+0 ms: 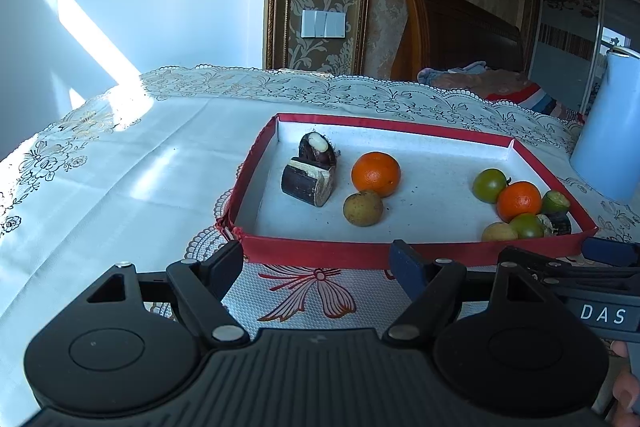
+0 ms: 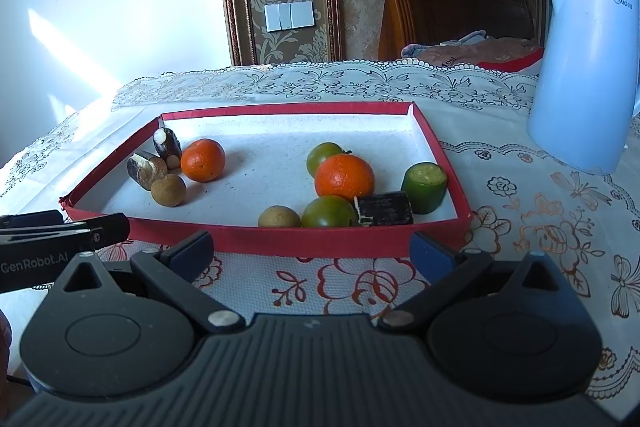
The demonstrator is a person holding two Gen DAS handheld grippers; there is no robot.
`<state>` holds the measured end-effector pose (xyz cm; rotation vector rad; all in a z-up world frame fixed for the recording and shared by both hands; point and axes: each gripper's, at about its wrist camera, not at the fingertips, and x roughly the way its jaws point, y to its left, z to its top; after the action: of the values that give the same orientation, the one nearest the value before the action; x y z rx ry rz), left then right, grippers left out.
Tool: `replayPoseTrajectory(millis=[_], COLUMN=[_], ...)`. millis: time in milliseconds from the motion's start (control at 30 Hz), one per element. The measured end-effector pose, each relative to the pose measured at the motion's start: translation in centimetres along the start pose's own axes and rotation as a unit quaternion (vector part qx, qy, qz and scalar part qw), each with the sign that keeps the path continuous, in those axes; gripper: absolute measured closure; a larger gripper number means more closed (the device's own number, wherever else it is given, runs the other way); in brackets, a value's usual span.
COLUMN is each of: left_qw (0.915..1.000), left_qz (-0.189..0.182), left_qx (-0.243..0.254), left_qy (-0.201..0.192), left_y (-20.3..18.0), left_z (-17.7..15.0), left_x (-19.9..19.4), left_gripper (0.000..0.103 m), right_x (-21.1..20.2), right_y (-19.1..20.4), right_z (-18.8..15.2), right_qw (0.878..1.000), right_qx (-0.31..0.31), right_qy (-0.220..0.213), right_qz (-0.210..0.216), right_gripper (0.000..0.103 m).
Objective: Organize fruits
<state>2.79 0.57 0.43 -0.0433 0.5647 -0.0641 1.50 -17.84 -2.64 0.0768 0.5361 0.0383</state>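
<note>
A red-rimmed white tray (image 1: pixel 320 254) (image 2: pixel 304 239) holds the fruit. At its left lie two dark sugarcane pieces (image 1: pixel 308 183) (image 2: pixel 146 169), an orange (image 1: pixel 376 173) (image 2: pixel 203 160) and a brown longan (image 1: pixel 363 208) (image 2: pixel 168 190). At its right sit another orange (image 1: pixel 519 201) (image 2: pixel 344 175), two green tomatoes (image 2: pixel 326 153) (image 2: pixel 329 211), a longan (image 2: pixel 279 217), a dark cane piece (image 2: pixel 386 209) and a green cane piece (image 2: pixel 424 187). My left gripper (image 1: pixel 320 263) and right gripper (image 2: pixel 314 253) are both open and empty, just before the tray's near rim.
A pale blue electric kettle (image 2: pixel 588 67) (image 1: pixel 612 131) stands on the table right of the tray. A lace tablecloth (image 1: pixel 120 167) covers the table. A wooden bed headboard (image 2: pixel 448 3) is behind.
</note>
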Motion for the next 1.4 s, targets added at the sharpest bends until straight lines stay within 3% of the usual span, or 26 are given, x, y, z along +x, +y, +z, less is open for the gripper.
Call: replayPoseTrajectory(millis=[1400], left_qw=[0.9993], left_qz=[0.019], left_qx=[0.024], left_qy=[-0.02], left_y=[-0.51], left_z=[0.13], left_x=[-0.58], left_gripper=[0.023], right_x=[0.19], right_y=[0.19], right_z=[-0.06], right_qw=[1.0], right_qx=[-0.005], right_qy=[0.004], right_qz=[0.001], right_gripper=[0.0])
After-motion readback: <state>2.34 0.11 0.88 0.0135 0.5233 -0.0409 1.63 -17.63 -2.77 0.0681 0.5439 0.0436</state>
